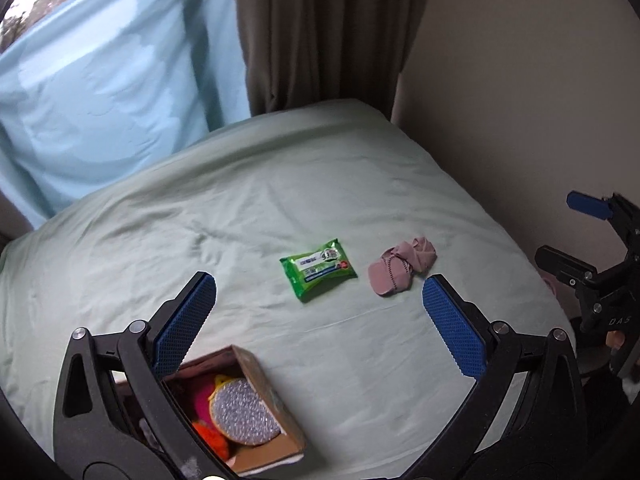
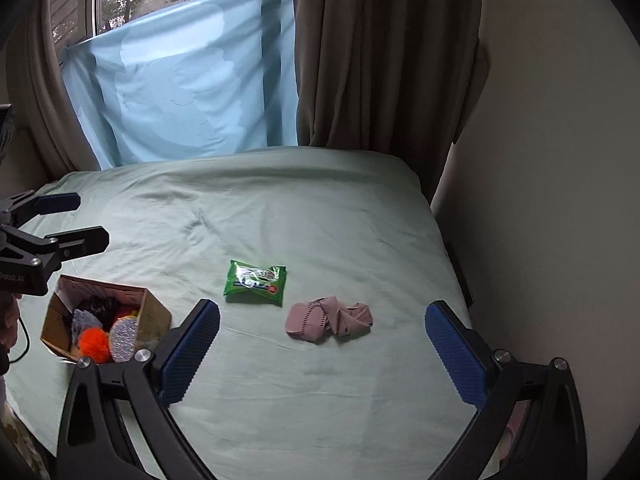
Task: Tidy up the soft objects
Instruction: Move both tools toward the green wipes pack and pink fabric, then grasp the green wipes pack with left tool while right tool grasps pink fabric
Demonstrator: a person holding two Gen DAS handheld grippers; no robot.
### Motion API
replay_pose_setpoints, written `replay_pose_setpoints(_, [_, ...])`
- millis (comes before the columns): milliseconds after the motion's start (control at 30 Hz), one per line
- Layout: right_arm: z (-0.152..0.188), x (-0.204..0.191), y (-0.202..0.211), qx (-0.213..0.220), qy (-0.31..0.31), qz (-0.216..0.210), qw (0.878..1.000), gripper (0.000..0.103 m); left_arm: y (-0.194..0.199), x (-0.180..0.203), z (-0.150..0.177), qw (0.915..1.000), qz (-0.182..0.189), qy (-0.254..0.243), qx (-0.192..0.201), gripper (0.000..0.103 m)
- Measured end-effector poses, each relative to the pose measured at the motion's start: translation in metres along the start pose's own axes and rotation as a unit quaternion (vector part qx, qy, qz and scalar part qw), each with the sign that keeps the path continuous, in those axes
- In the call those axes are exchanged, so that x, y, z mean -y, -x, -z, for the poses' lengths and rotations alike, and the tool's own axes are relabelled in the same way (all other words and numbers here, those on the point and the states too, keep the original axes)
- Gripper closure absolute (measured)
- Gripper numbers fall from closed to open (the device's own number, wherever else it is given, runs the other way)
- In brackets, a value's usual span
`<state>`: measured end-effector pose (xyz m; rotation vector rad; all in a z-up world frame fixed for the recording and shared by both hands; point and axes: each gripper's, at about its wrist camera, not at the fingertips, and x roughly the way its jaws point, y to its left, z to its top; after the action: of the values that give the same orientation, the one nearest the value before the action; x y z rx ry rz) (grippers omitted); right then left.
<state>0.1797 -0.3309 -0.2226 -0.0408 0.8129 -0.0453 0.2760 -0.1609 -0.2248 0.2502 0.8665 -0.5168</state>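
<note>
Both wrist cams above bed (image 1: 240, 200), facing window; share wipes, box.

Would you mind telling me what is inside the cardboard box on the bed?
The cardboard box holds a silver scrubber, an orange pompom, something pink and dark fluff; anything beneath them is covered.

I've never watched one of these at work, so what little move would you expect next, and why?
Probably the right claw eases forward and down toward the pink cloth. Both claws hang open and empty above the bed, the cloth lies loose nearest the right one, and the box already holds other soft things.
</note>
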Motion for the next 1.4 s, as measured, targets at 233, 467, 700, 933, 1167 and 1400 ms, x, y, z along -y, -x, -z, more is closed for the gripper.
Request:
replay_pose_setpoints(233, [0.016, 0.032, -0.093, -0.028, 0.02, -0.035, 0.999, 0.0, -0.129, 0.022, -0.022, 0.9886, 0.028, -0.129, -0.072, 0.0])
replay_pose_setpoints(467, [0.039, 0.034, -0.174, -0.053, 0.037, -0.069, 0.996, 0.0, -0.231, 0.029, -0.016, 0.9571, 0.053, -0.251, -0.135, 0.0])
replay_pose_setpoints(700, [0.06, 0.033, -0.242, -0.099, 0.049, -0.084, 0.99, 0.0, -0.316, 0.023, 0.016, 0.9289, 0.087, -0.29, -0.214, 0.0])
replay_pose_setpoints(933, [0.073, 0.03, -0.282, -0.124, 0.068, -0.096, 0.985, 0.001, -0.355, 0.021, 0.037, 0.9126, 0.108, -0.309, -0.245, 0.003])
replay_pose_setpoints(1167, [0.079, 0.032, -0.302, -0.143, 0.063, -0.097, 0.983, 0.001, -0.358, 0.016, 0.033, 0.9129, 0.133, -0.306, -0.235, 0.021])
replay_pose_setpoints(1400, [0.077, 0.024, -0.294, -0.145, 0.074, -0.107, 0.981, 0.051, -0.35, 0.001, 0.024, 0.9195, 0.127, -0.286, -0.238, 0.049])
